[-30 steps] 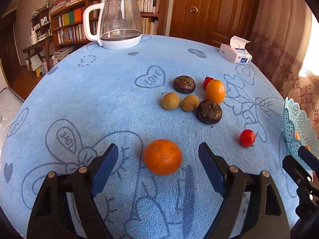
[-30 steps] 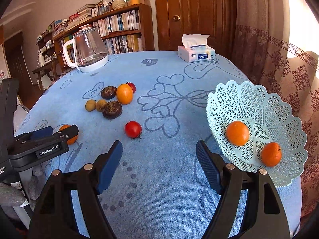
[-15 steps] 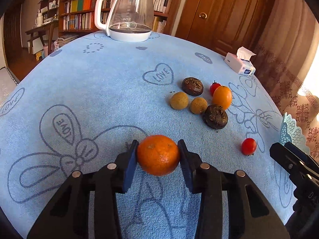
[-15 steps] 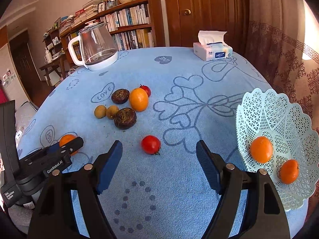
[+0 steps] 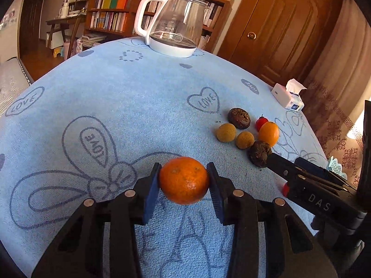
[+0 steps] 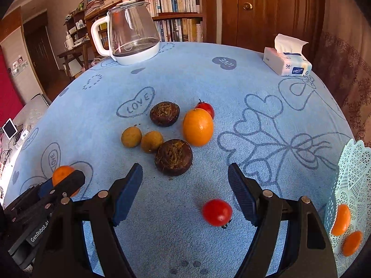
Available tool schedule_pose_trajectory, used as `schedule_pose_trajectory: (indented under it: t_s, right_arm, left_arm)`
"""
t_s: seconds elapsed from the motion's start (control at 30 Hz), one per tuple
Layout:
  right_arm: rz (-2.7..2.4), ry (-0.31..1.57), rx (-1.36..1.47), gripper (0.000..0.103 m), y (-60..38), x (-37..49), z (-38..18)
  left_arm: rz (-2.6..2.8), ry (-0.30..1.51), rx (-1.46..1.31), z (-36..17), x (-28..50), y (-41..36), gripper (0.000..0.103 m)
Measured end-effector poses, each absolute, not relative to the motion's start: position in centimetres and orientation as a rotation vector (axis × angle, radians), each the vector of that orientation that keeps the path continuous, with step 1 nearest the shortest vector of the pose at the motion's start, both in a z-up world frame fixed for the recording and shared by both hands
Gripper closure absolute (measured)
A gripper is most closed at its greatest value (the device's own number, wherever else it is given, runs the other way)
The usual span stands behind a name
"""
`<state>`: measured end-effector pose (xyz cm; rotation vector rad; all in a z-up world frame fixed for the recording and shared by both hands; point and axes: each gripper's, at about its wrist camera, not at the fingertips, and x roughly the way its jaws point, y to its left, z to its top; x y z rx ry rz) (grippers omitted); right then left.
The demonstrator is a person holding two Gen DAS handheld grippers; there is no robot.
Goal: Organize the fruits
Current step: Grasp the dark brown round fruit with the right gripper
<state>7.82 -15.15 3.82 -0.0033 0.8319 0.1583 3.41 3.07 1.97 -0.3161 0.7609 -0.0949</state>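
Wide bare stretches of the blue heart-patterned cloth worktop (image 6: 231,88) lie open towards the clear glass kettle (image 6: 129,34) and white tissue box (image 6: 287,62). A tight cluster of brown, yellow and orange fruits (image 6: 171,134) blocks the middle. A small red tomato (image 6: 217,212) sits alone between the open jaws of the right hand-held gripper (image 6: 185,192).

Four oranges: one (image 5: 184,180) between the left fingers, one (image 6: 197,127) ahead of the right fingers, two (image 6: 340,219) in the basket (image 6: 354,173). Two tomatoes (image 6: 217,212), two brown fruits (image 6: 173,157), two yellow ones (image 6: 131,136).
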Motion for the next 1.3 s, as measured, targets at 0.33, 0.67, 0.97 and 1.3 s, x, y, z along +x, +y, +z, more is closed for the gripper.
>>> schedule_pose_trajectory:
  t_s: [0.33,0.67,0.97,1.3]
  right_arm:
    - [0.167,0.897,-0.062,0.048,-12.8,11.2,2.0]
    - [0.173,0.904,-0.038,0.06,-13.1,11.1,1.7]
    - [0.205,0.892,-0.013,0.06,-13.2,8.3,2.4]
    - [0.204,0.851,0.026,0.059,-13.9,5.9,4.2]
  left_arm:
    - [-0.109,0.77,-0.362,1.6,3.8,3.6,0.063]
    - [-0.119,0.777,-0.374,1.4,3.9,3.7,0.063]
    - [-0.119,0.777,-0.374,1.4,3.9,3.7,0.063]
    - [-0.132,0.787,-0.394,1.2,4.1,3.9,0.063]
